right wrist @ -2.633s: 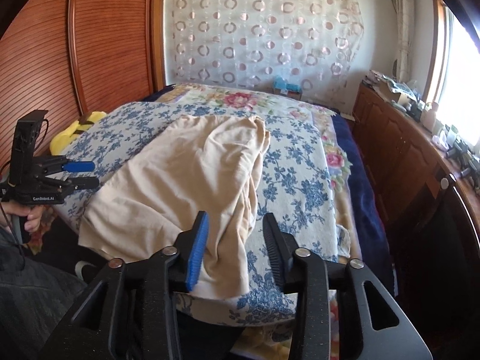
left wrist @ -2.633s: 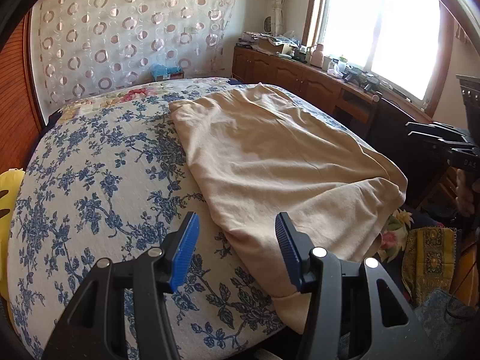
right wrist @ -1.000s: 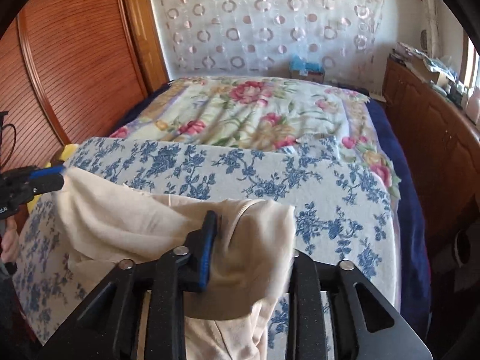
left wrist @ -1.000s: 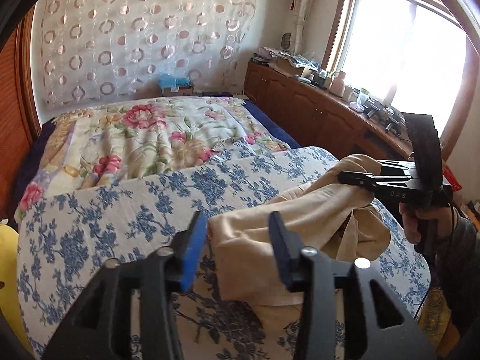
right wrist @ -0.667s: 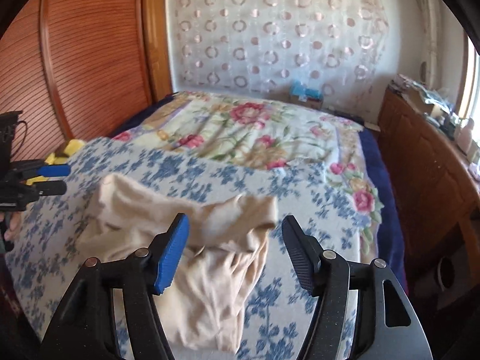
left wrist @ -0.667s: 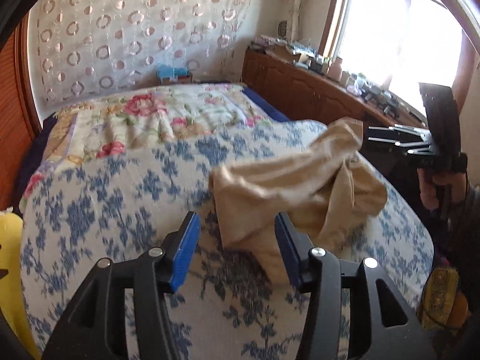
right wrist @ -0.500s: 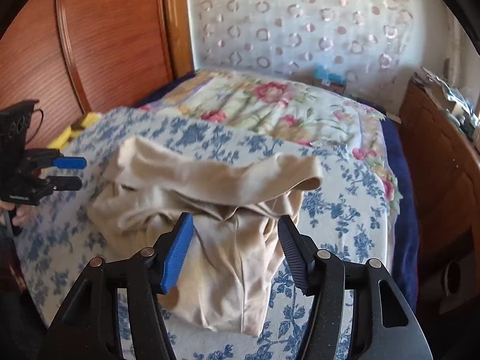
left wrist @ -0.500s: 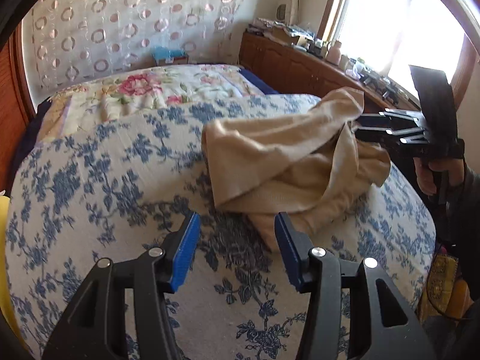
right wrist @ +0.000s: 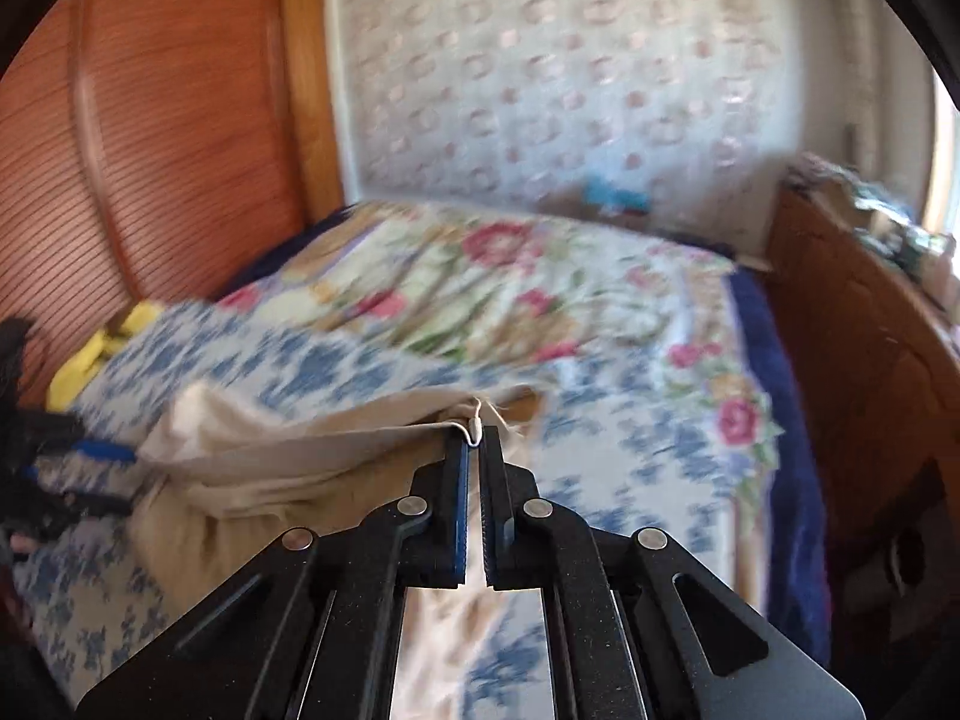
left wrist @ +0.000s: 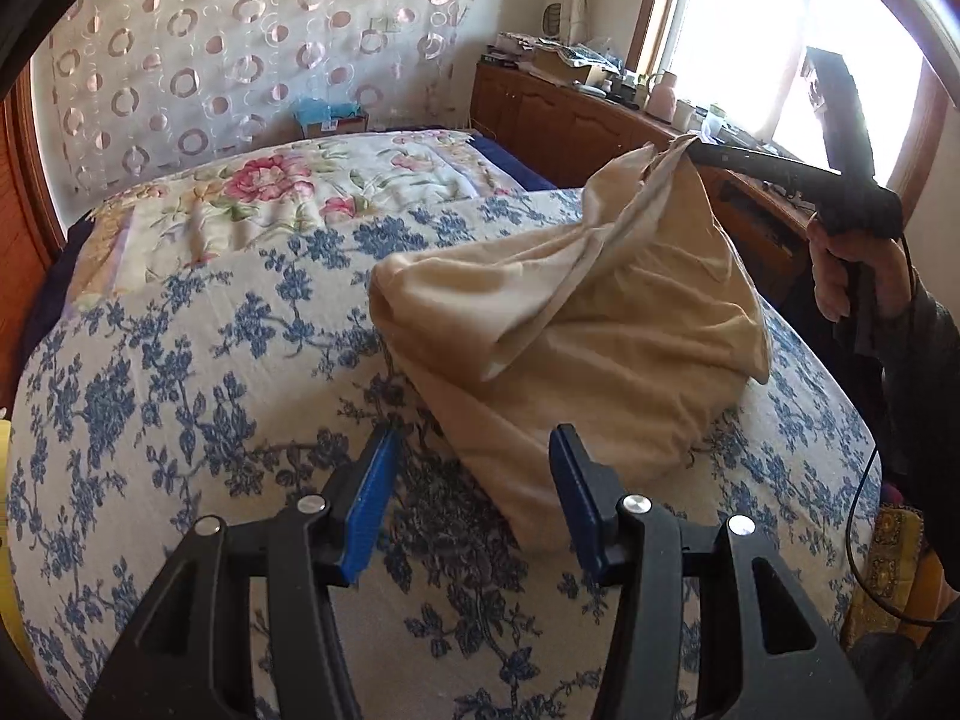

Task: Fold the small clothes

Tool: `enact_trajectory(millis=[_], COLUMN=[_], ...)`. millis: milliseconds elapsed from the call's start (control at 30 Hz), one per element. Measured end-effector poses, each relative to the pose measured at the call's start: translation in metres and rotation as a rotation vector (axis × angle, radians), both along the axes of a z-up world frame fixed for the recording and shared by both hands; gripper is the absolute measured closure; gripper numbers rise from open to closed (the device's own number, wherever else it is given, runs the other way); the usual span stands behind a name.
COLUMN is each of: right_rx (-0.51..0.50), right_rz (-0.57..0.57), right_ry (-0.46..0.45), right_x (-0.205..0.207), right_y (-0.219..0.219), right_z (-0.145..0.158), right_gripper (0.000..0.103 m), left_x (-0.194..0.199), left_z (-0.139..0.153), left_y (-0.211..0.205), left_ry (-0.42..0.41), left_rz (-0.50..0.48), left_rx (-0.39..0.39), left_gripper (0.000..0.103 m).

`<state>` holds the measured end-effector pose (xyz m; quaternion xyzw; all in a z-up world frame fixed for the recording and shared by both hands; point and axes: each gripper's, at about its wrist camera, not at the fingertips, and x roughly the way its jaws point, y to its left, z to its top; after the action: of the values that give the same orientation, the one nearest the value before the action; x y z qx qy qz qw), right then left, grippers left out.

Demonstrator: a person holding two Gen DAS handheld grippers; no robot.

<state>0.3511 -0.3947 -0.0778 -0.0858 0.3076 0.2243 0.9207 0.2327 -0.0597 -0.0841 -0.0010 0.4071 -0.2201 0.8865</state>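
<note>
A beige garment (left wrist: 600,324) lies bunched on the blue-flowered bedspread (left wrist: 180,390). My left gripper (left wrist: 474,498) is open and empty, just short of the garment's near edge. My right gripper (right wrist: 475,450) is shut on an upper corner of the garment (right wrist: 312,444) and lifts it off the bed. The right gripper also shows in the left wrist view (left wrist: 696,150), holding the raised corner at the right. The right wrist view is blurred by motion.
A pink-flowered quilt (left wrist: 288,192) covers the far half of the bed. A wooden sideboard (left wrist: 576,120) with clutter runs under the window at right. A ribbed wooden headboard (right wrist: 138,138) stands at left. A yellow item (right wrist: 90,360) lies by the bed's left edge.
The right gripper has closed on the garment's upper corner and raised it. The left gripper has stayed open near the garment's near edge.
</note>
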Motion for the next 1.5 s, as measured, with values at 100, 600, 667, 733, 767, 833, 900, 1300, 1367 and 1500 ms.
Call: enact_trajectory(millis=[100, 600, 667, 733, 767, 833, 900, 1300, 1367, 1500], right_rx=[-0.01, -0.158, -0.147, -0.132, -0.12, -0.083, -0.042, 0.036, 0.082, 0.097], right_rz=[-0.141, -0.234, -0.234, -0.217, -0.193, -0.144, -0.107, -0.046, -0.038, 0.05], right_ry=[-0.023, -0.011, 0.026, 0.026, 0.028, 0.051, 0.079, 0.269, 0.321, 0.324], right_x=[0.021, 0.054, 0.057, 0.049, 0.042, 0.028, 0.019, 0.013, 0.018, 0.009], right_y=[-0.02, -0.03, -0.034, -0.035, -0.034, -0.029, -0.024, -0.002, -0.001, 0.012], right_z=[0.003, -0.02, -0.022, -0.021, -0.02, -0.021, -0.024, -0.072, -0.08, -0.079], right_gripper=[0.102, 0.097, 0.085, 0.073, 0.067, 0.042, 0.037, 0.031, 0.029, 0.059], left_x=[0.019, 0.14, 0.138, 0.132, 0.127, 0.117, 0.105, 0.09, 0.092, 0.093], left_z=[0.005, -0.014, -0.012, -0.011, -0.009, -0.006, -0.004, -0.027, -0.028, -0.03], left_y=[-0.003, 0.024, 0.034, 0.036, 0.036, 0.033, 0.025, -0.005, -0.004, -0.004], left_ry=[-0.02, -0.046, -0.043, -0.043, -0.043, -0.031, -0.012, 0.109, 0.119, 0.149], left_rz=[0.011, 0.267, 0.274, 0.253, 0.233, 0.184, 0.14, 0.038, 0.037, -0.001], left_rx=[0.012, 0.159, 0.126, 0.11, 0.089, 0.045, 0.022, -0.051, -0.08, -0.156], left_gripper=[0.052, 0.052, 0.052, 0.052, 0.052, 0.052, 0.052, 0.043, 0.043, 0.078])
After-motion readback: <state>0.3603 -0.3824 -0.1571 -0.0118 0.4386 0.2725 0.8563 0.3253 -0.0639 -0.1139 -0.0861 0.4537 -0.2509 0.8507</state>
